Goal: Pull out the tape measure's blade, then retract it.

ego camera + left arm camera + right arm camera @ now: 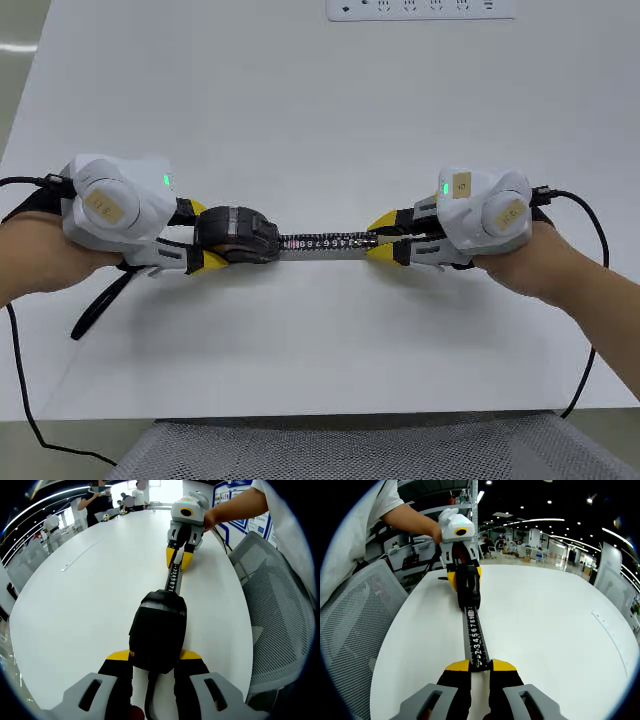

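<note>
The black tape measure case [236, 234] lies on the white table, and my left gripper [212, 236] is shut on it; in the left gripper view the case [158, 630] sits between the yellow-tipped jaws. A short length of numbered blade [325, 243] runs right from the case to my right gripper [381, 238], which is shut on the blade's end. In the right gripper view the blade [474, 639] stretches from the jaws to the case [469, 587] and the left gripper [464, 582] beyond. The right gripper [178, 560] also faces me in the left gripper view.
A white power strip [420, 9] lies at the table's far edge. Black cables [102, 303] trail off both grippers over the table [320, 120]. A grey mesh chair [340, 450] stands at the near edge. People stand far off in the room behind.
</note>
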`<state>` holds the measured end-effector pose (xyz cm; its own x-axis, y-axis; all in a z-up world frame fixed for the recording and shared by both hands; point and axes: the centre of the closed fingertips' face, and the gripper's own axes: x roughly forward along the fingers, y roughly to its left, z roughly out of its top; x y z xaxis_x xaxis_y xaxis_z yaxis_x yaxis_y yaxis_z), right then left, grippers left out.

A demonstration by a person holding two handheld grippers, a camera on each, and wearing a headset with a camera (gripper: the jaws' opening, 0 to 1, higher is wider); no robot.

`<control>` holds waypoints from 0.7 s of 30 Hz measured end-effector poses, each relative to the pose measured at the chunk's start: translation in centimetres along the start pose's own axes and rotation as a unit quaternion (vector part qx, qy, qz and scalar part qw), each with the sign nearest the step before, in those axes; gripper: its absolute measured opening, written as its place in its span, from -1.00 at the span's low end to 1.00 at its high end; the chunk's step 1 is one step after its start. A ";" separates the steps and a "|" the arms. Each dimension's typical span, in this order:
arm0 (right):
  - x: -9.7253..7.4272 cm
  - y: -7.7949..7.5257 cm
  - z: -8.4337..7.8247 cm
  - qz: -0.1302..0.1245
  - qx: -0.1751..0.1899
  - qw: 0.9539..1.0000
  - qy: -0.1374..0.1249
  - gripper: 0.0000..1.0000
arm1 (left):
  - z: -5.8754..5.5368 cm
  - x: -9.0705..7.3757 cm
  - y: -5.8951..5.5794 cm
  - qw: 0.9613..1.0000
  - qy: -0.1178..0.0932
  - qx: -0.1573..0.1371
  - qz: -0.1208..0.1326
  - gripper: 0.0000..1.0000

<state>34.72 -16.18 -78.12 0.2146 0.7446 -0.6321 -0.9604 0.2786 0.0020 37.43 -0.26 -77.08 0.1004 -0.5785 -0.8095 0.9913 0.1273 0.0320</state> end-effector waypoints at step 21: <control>-1.8 -0.7 -1.7 -0.012 0.007 1.000 0.013 -0.83 | -0.1 0.2 0.1 1.000 0.001 0.000 0.000 -0.47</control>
<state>34.66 -18.72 -78.35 0.2328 0.7222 -0.6514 -0.9523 0.3052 -0.0019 37.57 -0.29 -77.28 0.1007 -0.5775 -0.8101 0.9912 0.1282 0.0319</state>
